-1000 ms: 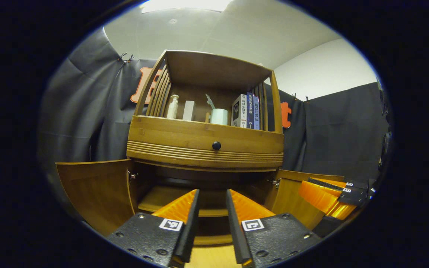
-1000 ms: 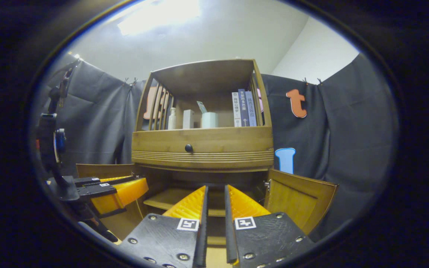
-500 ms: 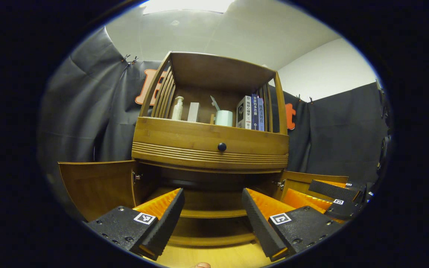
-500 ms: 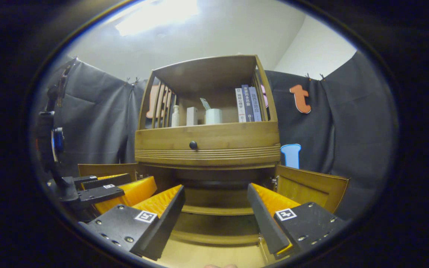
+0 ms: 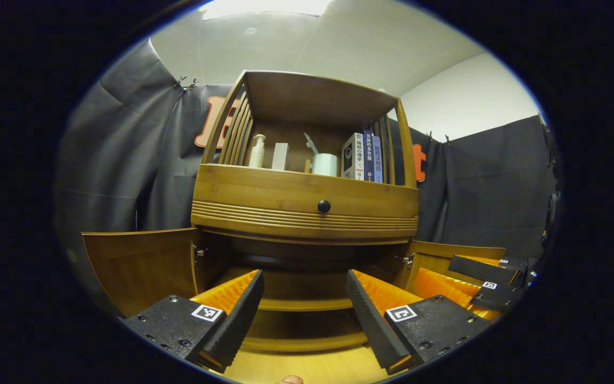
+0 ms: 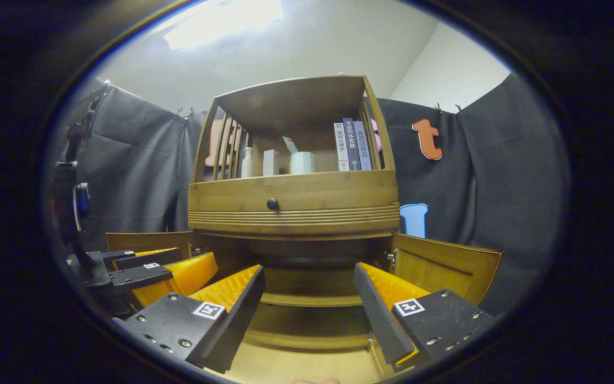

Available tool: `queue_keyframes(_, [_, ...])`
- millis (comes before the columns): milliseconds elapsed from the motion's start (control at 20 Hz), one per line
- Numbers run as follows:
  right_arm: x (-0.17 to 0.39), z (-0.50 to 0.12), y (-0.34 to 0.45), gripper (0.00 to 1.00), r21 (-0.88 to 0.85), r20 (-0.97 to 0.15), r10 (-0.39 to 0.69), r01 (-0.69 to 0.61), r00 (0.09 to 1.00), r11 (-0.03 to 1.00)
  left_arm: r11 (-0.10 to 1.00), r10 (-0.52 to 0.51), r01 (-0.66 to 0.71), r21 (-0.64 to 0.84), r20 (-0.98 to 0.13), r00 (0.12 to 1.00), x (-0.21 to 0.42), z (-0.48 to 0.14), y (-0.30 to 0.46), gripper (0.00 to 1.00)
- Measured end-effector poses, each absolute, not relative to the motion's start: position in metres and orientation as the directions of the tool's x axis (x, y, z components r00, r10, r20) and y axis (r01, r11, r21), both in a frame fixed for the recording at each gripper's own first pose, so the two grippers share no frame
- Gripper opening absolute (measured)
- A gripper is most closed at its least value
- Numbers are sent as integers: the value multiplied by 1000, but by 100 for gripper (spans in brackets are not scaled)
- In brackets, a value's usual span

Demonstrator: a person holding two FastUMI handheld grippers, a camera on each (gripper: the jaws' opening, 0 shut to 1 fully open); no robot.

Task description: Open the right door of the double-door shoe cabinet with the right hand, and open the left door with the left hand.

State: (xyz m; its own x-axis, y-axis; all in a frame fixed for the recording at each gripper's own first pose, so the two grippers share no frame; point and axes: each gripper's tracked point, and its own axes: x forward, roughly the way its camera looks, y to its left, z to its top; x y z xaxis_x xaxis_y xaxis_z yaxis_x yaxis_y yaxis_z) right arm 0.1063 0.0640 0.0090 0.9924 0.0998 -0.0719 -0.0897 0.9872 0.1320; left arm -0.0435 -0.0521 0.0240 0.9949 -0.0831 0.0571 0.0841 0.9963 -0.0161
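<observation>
Left gripper view shows the left gripper [image 5: 303, 314] with fingers spread wide, empty, before the shoe cabinet [image 5: 307, 205]. Its left door [image 5: 139, 266] and right door [image 5: 435, 258] both stand swung out. Right gripper view has the right gripper [image 6: 309, 312] likewise parted and holding nothing, above a pale wood floor [image 6: 296, 368]. A black stand [image 6: 75, 213] rises at that view's left edge, against grey cloth.
</observation>
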Motion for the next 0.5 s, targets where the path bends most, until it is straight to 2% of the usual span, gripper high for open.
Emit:
queue_keyframes(200, [107,7,61,99,139,-74,79,-68,994,988,996,-88,89,-16,54,995,-40,23,-47,92])
queue_keyframes(250, [108,6,61,99,141,-74,73,-62,995,988,996,-89,91,-18,55,994,-41,24,-46,95])
queue_keyframes(350, [107,7,59,99,143,-73,60,-49,995,988,995,-94,95,-20,55,994,-39,23,-45,92])
queue_keyframes(400, [106,8,58,99,144,-71,54,-44,996,989,995,-98,99,-21,55,994,-38,23,-44,95])
queue_keyframes(450, [105,8,58,99,142,-68,48,-38,997,989,994,-103,104,-22,56,993,-38,23,-44,92])
queue_keyframes(500, [105,9,58,99,140,-64,43,-33,997,990,993,-110,112,-23,55,992,-36,23,-45,95])
